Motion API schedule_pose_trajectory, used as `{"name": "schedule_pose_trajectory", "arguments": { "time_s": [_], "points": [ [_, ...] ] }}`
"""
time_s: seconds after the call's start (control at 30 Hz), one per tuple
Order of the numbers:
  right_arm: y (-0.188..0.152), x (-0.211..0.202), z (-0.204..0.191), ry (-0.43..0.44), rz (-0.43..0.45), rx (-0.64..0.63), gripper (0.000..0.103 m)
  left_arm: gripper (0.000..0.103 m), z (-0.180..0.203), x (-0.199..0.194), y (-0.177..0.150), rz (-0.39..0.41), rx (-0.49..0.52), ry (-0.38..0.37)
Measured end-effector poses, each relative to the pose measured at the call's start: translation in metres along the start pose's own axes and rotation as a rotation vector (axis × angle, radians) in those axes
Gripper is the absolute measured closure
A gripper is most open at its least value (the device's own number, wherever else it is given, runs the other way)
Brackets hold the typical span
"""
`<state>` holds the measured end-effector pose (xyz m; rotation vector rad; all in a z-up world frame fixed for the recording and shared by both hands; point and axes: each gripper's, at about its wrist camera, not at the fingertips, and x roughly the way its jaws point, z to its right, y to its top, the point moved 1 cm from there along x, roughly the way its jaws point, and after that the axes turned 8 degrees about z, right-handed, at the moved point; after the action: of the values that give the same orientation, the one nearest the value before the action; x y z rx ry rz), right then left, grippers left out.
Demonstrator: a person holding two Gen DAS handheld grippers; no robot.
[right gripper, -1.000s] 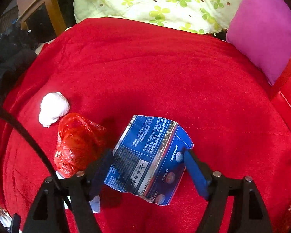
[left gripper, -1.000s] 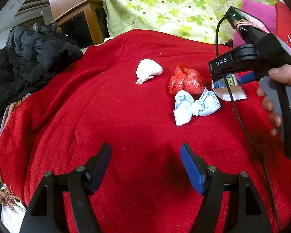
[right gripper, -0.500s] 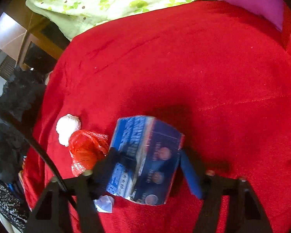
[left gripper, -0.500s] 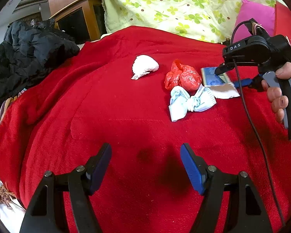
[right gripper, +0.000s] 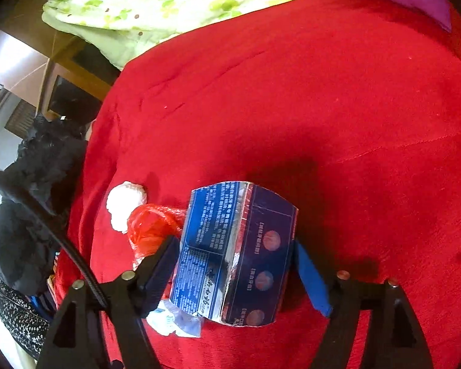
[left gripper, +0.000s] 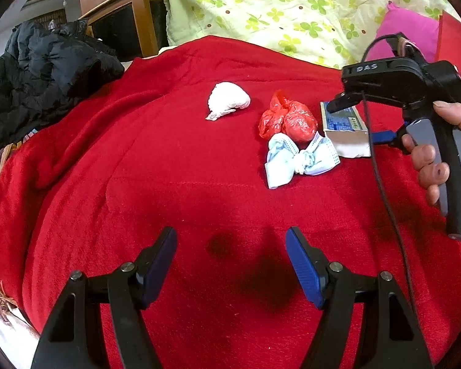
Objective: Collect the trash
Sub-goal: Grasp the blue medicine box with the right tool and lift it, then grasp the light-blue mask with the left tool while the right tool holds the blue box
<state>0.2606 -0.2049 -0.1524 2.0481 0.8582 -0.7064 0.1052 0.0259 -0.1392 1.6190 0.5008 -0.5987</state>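
On the red blanket lie a white paper wad, a crumpled red plastic bag, a knotted light blue face mask and a blue carton. My left gripper hangs open over bare blanket, well short of the pile. My right gripper straddles the blue carton, which rests on the blanket between its pads. Its jaws are opening, and the pads stand at the carton's sides without squeezing it. The red bag and white wad lie just left of it.
A black jacket is heaped at the blanket's left edge beside wooden furniture. A green floral quilt and a pink pillow lie behind. A hand holds the right gripper's handle; its cable trails over the blanket.
The right gripper rolled and dropped around the carton, squeezed it narrower half a second ago, then widened again so the carton regained its shape. The left gripper stayed put.
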Motion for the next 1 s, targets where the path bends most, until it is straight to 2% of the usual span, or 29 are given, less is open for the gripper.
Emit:
{"name": "schedule_pose_trajectory", "arguments": {
  "time_s": [0.17, 0.3, 0.33, 0.37, 0.4, 0.43, 0.67, 0.8, 0.87, 0.93, 1.0],
  "points": [
    [-0.009, 0.006, -0.019, -0.090, 0.016, -0.121, 0.019, 0.029, 0.000, -0.001, 0.001, -0.002, -0.005, -0.016],
    [-0.012, 0.004, -0.016, -0.092, 0.041, -0.159, 0.019, 0.029, -0.002, 0.000, 0.000, -0.014, -0.022, -0.025],
    [-0.012, 0.003, -0.015, -0.081, 0.043, -0.159, 0.024, 0.029, -0.002, 0.001, 0.000, -0.019, -0.028, -0.029],
    [-0.011, 0.002, -0.014, -0.063, 0.040, -0.154, 0.044, 0.029, -0.002, 0.002, 0.000, -0.023, -0.031, -0.031],
    [-0.010, 0.003, -0.013, -0.032, 0.018, -0.142, 0.055, 0.029, -0.003, 0.002, 0.000, -0.026, -0.033, -0.031],
    [-0.010, 0.003, -0.012, -0.018, 0.007, -0.131, 0.061, 0.029, -0.003, 0.003, 0.000, -0.026, -0.032, -0.029],
    [-0.010, -0.016, -0.016, -0.016, 0.057, -0.156, 0.061, 0.029, -0.010, 0.003, 0.005, -0.001, -0.064, -0.052],
    [-0.013, -0.051, -0.010, -0.063, 0.087, -0.204, 0.061, 0.029, -0.011, 0.014, 0.019, -0.020, -0.111, -0.145],
    [-0.015, -0.075, -0.002, -0.084, 0.108, -0.222, 0.061, 0.029, -0.002, 0.022, 0.032, -0.016, -0.095, -0.195],
    [-0.019, -0.099, 0.005, -0.081, 0.135, -0.225, 0.061, 0.028, 0.007, 0.038, 0.045, -0.045, -0.092, -0.277],
    [-0.026, -0.122, 0.014, -0.068, 0.161, -0.222, 0.061, 0.028, 0.014, 0.057, 0.051, -0.090, -0.111, -0.324]
  ]
}}
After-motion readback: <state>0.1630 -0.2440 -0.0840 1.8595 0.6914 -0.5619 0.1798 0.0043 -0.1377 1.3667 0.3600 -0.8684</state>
